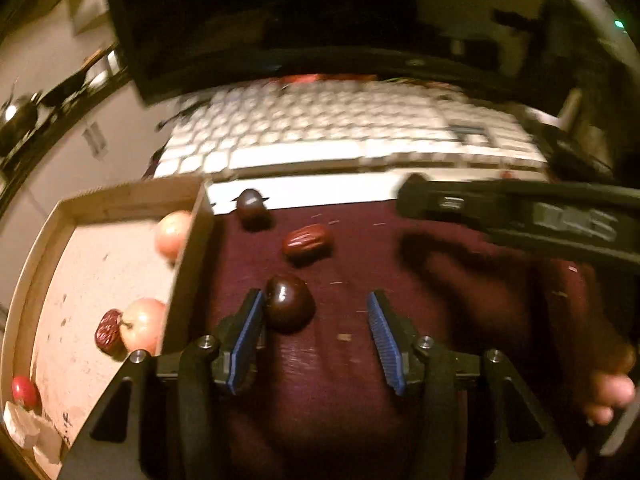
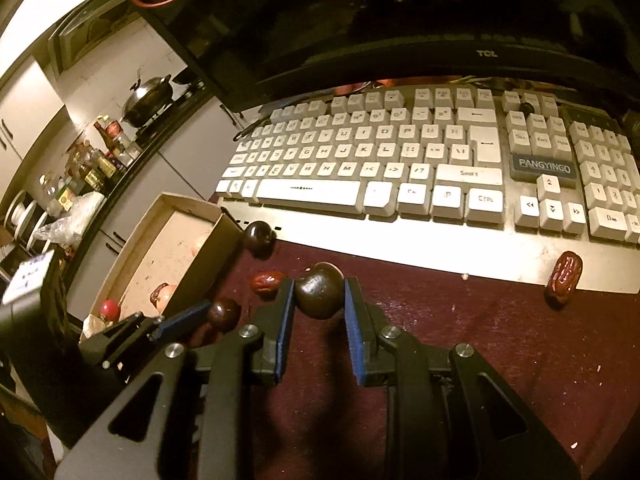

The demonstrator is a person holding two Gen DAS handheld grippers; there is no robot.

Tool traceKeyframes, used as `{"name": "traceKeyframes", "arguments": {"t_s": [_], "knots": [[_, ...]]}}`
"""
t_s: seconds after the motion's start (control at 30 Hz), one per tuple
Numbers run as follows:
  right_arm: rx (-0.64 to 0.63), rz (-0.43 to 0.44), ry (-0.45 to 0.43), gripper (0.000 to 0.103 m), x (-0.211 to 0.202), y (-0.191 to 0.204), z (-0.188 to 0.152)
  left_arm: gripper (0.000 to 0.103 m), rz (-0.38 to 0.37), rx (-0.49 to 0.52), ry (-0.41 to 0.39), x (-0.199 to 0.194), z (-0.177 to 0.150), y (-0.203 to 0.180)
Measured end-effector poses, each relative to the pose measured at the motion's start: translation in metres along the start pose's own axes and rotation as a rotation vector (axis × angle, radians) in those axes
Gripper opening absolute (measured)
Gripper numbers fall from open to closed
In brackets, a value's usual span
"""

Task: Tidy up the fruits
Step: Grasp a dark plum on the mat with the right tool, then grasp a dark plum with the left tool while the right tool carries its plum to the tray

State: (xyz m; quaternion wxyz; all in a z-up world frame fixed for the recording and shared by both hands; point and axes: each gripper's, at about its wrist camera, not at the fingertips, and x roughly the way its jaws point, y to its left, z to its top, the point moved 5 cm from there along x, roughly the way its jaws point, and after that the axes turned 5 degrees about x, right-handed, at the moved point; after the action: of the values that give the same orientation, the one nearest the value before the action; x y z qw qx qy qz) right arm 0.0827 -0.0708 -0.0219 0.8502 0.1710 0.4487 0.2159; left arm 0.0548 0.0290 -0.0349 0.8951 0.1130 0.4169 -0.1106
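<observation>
Box at left, holding two pale apples, a wrinkled date touching the nearer apple, and a small red fruit in the near corner. Right of the box wall, on the maroon cloth, loose fruit: a dark nut by the keyboard, a date, and a chestnut.

Left gripper is spread. The chestnut sits just inside its left pad, seemingly touching it, with the right pad well apart, so nothing is pinched yet.

Right gripper pinches a second chestnut between both pads. Another date lies far right at the keyboard edge.

Chestnuts look light, hard, glossy and rounded, likely to squirt out, so best squeezed across the widest part, centred on the pads. Dates look light, soft-skinned and less slippery; grip them across the short axis.
</observation>
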Motion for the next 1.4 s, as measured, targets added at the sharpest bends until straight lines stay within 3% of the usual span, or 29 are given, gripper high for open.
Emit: {"name": "traceKeyframes", "arguments": {"t_s": [0.13,0.23,0.43,0.57,0.83,0.97,1.23,1.4], "knots": [[0.014,-0.004,-0.017,0.026,-0.005,-0.006,0.002,0.053,-0.025,0.021,-0.048,-0.013,0.003,-0.005],[0.026,-0.008,-0.017,0.026,-0.004,-0.011,0.003,0.053,0.007,0.014,-0.035,-0.007,0.004,-0.001],[0.037,-0.015,-0.006,0.026,0.0,-0.014,0.003,0.052,-0.009,0.011,0.001,0.008,0.002,-0.005],[0.041,-0.021,-0.004,0.026,0.002,-0.014,0.003,0.041,-0.027,0.02,0.007,0.011,0.005,-0.012],[0.051,-0.032,-0.005,0.026,0.003,-0.018,0.004,0.033,-0.05,0.027,0.025,0.018,0.006,-0.023],[0.052,-0.033,-0.007,0.026,0.003,-0.019,0.004,0.024,-0.047,0.02,0.022,0.018,0.007,-0.023],[0.052,-0.031,-0.007,0.026,0.003,-0.02,0.004,0.023,-0.052,-0.013,0.022,0.017,0.007,-0.02],[0.05,-0.027,-0.015,0.027,0.0,-0.018,0.004,0.023,-0.042,-0.041,-0.019,-0.004,0.009,-0.015]]}}
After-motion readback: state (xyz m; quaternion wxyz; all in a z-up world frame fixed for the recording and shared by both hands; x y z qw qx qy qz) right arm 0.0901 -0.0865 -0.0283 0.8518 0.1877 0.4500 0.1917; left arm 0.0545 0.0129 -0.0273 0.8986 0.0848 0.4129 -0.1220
